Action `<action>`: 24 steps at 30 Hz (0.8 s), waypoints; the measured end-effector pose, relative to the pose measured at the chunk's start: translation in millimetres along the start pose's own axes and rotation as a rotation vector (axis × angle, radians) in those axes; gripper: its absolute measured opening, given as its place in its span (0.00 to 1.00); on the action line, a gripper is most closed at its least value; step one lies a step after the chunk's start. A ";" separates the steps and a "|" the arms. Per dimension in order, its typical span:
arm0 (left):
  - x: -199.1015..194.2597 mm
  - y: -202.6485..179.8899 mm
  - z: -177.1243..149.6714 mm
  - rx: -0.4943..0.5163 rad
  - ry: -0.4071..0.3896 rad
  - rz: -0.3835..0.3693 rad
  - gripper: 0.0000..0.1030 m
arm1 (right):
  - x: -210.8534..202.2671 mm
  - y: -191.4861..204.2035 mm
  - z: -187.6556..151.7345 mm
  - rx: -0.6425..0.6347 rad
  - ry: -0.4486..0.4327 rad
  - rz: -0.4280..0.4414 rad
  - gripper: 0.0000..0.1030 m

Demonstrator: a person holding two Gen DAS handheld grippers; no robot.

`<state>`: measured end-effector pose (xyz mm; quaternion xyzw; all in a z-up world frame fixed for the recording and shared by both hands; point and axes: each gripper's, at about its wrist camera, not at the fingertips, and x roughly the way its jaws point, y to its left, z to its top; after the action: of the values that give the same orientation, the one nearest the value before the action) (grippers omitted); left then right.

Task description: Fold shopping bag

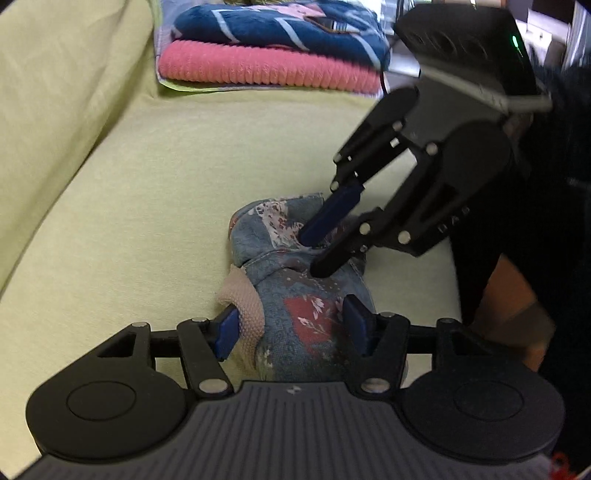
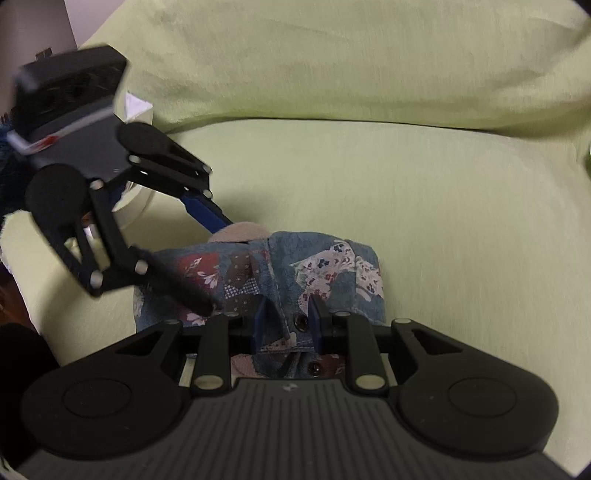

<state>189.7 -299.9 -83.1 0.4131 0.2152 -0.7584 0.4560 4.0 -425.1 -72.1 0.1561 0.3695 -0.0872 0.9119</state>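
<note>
Folded patchwork bag [image 1: 295,295] on yellow-green sofa seat [image 1: 147,192] — right gripper [image 2: 286,321] pinching bag's flap, left gripper [image 1: 291,328] released astride it; folded blankets [image 1: 273,48] behind.

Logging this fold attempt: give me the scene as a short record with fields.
surface: yellow-green sofa cushion
item: patchwork fabric shopping bag, folded into a compact bundle, lying on the seat
handle: beige webbing strap sticks out at one end of the bundle
left gripper: jaws apart, straddling the strap end; pads not clearly pressing
right gripper: narrow, pinching a seamed flap of the bag near its snap button
background: folded pink knit under a navy patterned blanket at the far end of the sofa
</note>
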 end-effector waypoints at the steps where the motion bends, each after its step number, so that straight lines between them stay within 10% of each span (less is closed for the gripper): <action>1: 1.5 -2.6 -0.4 0.002 0.010 0.016 0.59 | 0.6 1.2 1.0 0.000 0.007 -0.004 0.19; 13: 2.6 10.8 -13.5 -0.122 -0.025 0.019 0.63 | 3.9 18.5 -1.1 0.112 -0.048 -0.068 0.24; 24: 1.2 19.3 -17.9 -0.162 -0.038 -0.008 0.64 | -29.6 25.1 -43.0 0.519 -0.217 -0.153 0.66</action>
<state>213.8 -297.5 -93.2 0.3596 0.2687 -0.7480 0.4889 -38.0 -385.3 -75.0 0.3456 0.2458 -0.2633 0.8665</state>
